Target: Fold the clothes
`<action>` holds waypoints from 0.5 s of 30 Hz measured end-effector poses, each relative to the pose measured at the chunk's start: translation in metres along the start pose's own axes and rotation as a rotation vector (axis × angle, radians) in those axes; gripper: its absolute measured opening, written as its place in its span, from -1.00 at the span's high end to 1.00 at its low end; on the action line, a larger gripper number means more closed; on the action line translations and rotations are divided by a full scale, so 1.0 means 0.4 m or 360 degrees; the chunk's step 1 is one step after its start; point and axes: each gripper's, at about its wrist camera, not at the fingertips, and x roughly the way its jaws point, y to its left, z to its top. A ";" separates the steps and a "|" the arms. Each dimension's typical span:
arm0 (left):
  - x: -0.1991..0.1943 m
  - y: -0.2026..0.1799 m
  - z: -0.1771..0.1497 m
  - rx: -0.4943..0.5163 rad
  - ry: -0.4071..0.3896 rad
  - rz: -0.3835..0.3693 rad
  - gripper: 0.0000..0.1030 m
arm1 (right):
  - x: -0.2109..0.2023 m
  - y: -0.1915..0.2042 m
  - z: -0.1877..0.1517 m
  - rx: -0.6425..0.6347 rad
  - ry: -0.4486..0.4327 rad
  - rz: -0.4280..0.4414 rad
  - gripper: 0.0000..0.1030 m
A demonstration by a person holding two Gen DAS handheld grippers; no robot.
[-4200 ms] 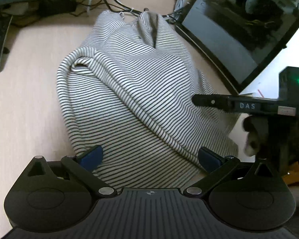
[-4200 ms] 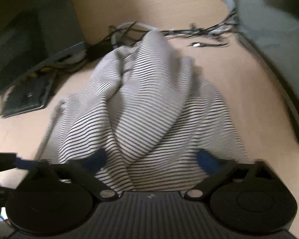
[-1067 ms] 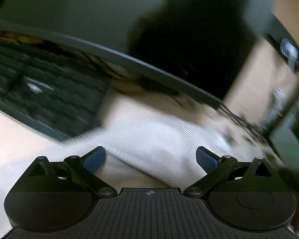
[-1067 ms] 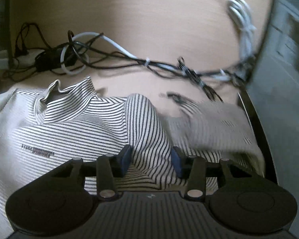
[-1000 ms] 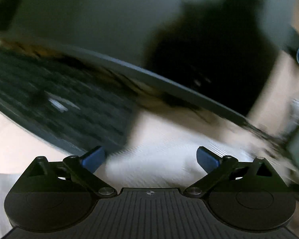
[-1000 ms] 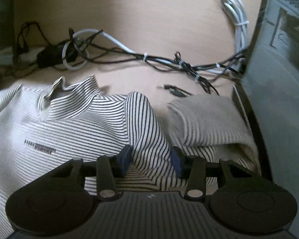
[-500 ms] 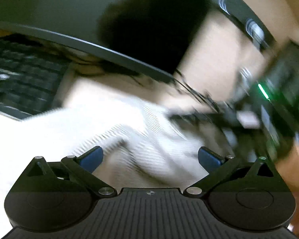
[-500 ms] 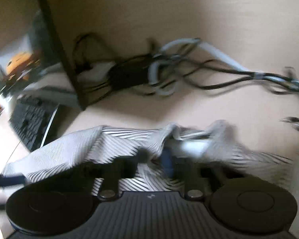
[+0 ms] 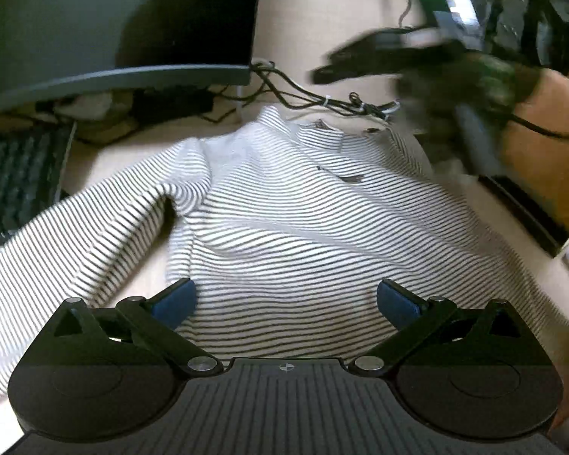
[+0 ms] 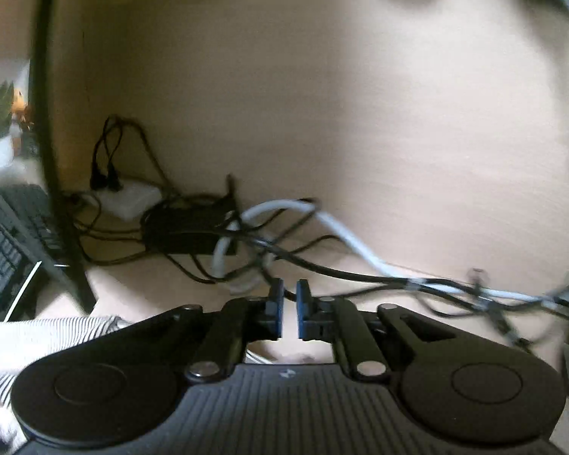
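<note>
A white sweater with thin black stripes (image 9: pixel 303 227) lies spread on the desk, collar (image 9: pixel 315 127) at the far side and one sleeve (image 9: pixel 76 242) running out to the near left. My left gripper (image 9: pixel 286 299) hovers open over the sweater's body, its blue pads wide apart and holding nothing. The right gripper (image 9: pixel 322 72) shows blurred above the collar's right side, carried by a hand (image 9: pixel 542 121). In the right wrist view my right gripper (image 10: pixel 289 311) has a narrow gap; its jaws are opening with nothing between them. A corner of the sweater (image 10: pixel 38 335) shows at the lower left.
A monitor (image 9: pixel 113 19) stands behind the sweater, with a keyboard (image 9: pixel 15 178) at the left. Tangled cables (image 10: pixel 322 261) and a black power brick (image 10: pixel 186 231) lie along the back of the desk. Another screen's edge (image 9: pixel 523 208) borders the right.
The right gripper closed on a striped fold, then let it go and rose toward the cables at the back. The left view swung from the monitor down over the spread sweater.
</note>
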 end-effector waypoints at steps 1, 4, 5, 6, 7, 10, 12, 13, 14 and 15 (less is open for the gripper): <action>-0.001 0.013 0.000 -0.0010 0.0002 0.0018 -1.00 | -0.038 -0.004 -0.021 -0.0018 -0.0009 -0.0010 0.57; -0.007 0.061 0.006 -0.0099 0.0030 0.0060 -1.00 | -0.147 0.011 -0.124 -0.0110 0.0049 -0.0044 0.50; -0.007 0.077 0.007 -0.0142 0.0046 0.0059 -1.00 | -0.167 0.015 -0.156 -0.0126 0.0097 -0.0046 0.50; -0.006 0.093 0.008 -0.0189 0.0064 0.0054 -1.00 | -0.183 0.018 -0.189 -0.0129 0.0150 -0.0057 0.50; -0.002 0.099 0.013 -0.0218 0.0073 0.0049 -1.00 | -0.192 0.016 -0.226 -0.0120 0.0210 -0.0084 0.50; -0.001 0.093 0.018 -0.0208 0.0082 0.0021 -1.00 | -0.211 -0.009 -0.308 -0.0081 0.0306 -0.0251 0.51; -0.006 0.081 0.019 -0.0166 0.0099 -0.0024 -1.00 | -0.230 -0.012 -0.316 -0.0049 0.0289 -0.0314 0.52; -0.005 0.075 0.022 -0.0146 0.0099 -0.0033 -1.00 | -0.241 -0.010 -0.306 -0.0072 0.0266 -0.0351 0.51; -0.006 0.074 0.023 -0.0146 0.0103 -0.0041 -1.00 | -0.255 -0.008 -0.295 -0.0105 0.0230 -0.0390 0.50; -0.006 0.072 0.025 -0.0146 0.0106 -0.0050 -1.00 | -0.268 -0.006 -0.283 -0.0139 0.0194 -0.0430 0.47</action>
